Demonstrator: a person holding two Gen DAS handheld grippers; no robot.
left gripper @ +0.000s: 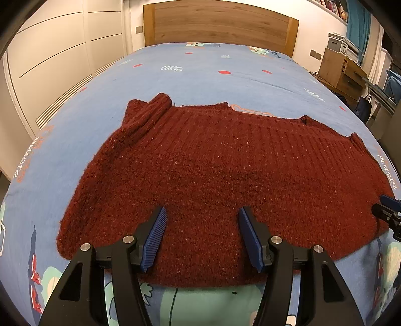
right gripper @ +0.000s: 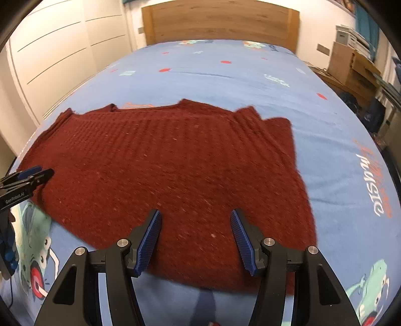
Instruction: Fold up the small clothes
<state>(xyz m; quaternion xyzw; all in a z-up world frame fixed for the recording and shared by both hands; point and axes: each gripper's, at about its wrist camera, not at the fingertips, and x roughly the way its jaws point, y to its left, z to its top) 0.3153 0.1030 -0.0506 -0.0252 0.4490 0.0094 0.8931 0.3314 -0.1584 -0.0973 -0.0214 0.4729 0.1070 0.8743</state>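
A dark red knitted sweater point(left gripper: 213, 160) lies spread flat on the blue printed bedcover point(left gripper: 200, 67), its hem nearest me. One sleeve point(left gripper: 147, 115) is folded in over the body at the far left. My left gripper point(left gripper: 203, 213) is open just above the near hem, with only flat knit under the gap. My right gripper point(right gripper: 195, 213) is also open over the hem of the sweater point(right gripper: 175, 160), further right, near the other folded sleeve point(right gripper: 275, 130). Each gripper shows at the edge of the other's view: the right gripper point(left gripper: 387, 210) and the left gripper point(right gripper: 37, 174).
A wooden headboard point(left gripper: 220, 22) closes the far end of the bed. White wardrobe doors point(left gripper: 55, 57) run along the left side. Wooden drawers point(left gripper: 343, 72) and boxes stand on the right. The bedcover point(right gripper: 338, 175) drops off at both side edges.
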